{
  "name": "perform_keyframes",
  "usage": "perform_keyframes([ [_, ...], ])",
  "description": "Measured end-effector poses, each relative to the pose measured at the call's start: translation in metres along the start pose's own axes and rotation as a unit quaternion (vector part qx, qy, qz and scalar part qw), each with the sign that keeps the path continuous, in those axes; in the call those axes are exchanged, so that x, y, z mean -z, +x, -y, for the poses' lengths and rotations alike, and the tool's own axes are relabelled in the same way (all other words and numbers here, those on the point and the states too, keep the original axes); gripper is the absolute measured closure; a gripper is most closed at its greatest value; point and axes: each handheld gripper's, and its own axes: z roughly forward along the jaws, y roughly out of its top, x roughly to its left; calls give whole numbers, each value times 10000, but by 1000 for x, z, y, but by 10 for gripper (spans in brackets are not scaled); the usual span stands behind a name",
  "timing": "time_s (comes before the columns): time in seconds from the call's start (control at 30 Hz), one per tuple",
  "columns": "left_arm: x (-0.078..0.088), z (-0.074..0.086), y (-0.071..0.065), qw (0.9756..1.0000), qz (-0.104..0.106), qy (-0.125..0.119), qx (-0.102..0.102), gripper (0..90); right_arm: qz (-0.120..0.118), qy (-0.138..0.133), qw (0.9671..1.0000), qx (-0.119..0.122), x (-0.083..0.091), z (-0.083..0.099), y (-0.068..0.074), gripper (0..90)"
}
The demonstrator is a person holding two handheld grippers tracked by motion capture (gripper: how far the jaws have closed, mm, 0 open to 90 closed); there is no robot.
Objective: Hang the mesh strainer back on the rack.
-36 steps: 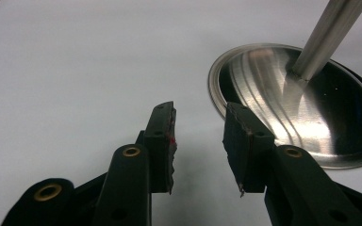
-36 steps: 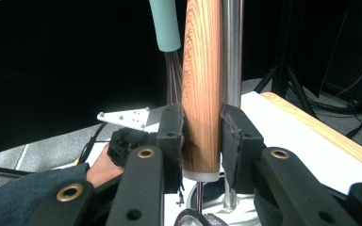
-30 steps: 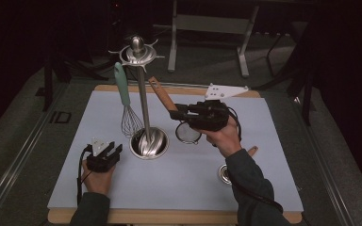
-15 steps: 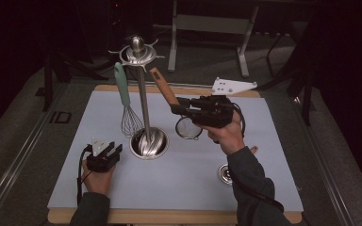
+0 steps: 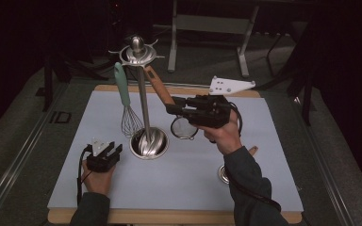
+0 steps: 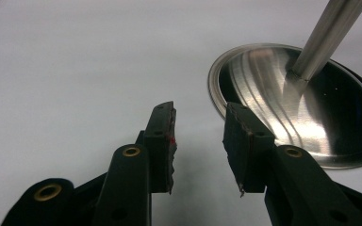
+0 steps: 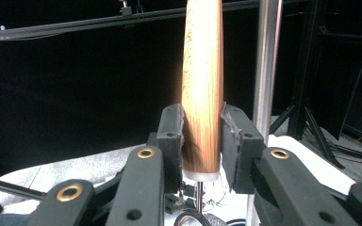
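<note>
Dark surroundings; right hand-held gripper (image 7: 201, 141) partly hides, seemingly, a strainer (image 5: 185, 128).

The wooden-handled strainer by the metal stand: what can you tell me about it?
The strainer has a round wire-mesh bowl on a thin metal neck and a tapered handle of striped brown wood. It hangs tilted above the pale mat, handle top near the stand's crown. The right gripper clamps the handle's lower end between both black pads.
</note>
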Motion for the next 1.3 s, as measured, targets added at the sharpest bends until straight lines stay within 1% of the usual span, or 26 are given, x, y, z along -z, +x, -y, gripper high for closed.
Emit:
perform_keyframes([
  [0.07, 0, 0, 0, 10000, -1, 0, -1, 641, -23, 2, 10000, 11, -3, 0, 1, 710],
  [0.13, 0, 0, 0, 10000, 1, 2, -4, 641, 2, 28, 10000, 1, -5, 1, 1, 710],
  [0.47, 0, 0, 0, 10000, 1, -4, 3, 641, 80, 92, 9999, -118, -17, 3, -10, 709],
  [0.63, 0, 0, 0, 10000, 2, 2, -5, 641, 164, 230, 9995, -118, -26, 4, -13, 705],
  [0.77, 0, 0, 0, 10000, 5, 4, -7, 641, 193, 284, 9993, -174, -35, 4, -16, 694],
  [0.93, 0, 0, 0, 10000, 9, 3, 0, 641, 322, 411, 9983, -258, -44, 2, -19, 679],
  [1.0, 0, 0, 0, 10000, 9, 3, 0, 641, 351, 435, 9981, -251, -46, 2, -19, 677],
  [1.1, 0, 0, 0, 10000, 8, -6, 4, 641, 509, 536, 9970, -210, -52, 0, -18, 669],
  [1.17, 0, 0, 0, 10000, 5, -7, 3, 641, 540, 549, 9968, -228, -53, -1, -18, 664],
  [1.23, 0, 0, 0, 10000, 9, 5, 4, 641, 651, 558, 9961, -220, -57, -1, -19, 653],
  [1.3, 0, 0, 0, 10000, 9, 4, 1, 641, 689, 552, 9958, -255, -59, -1, -20, 646],
])
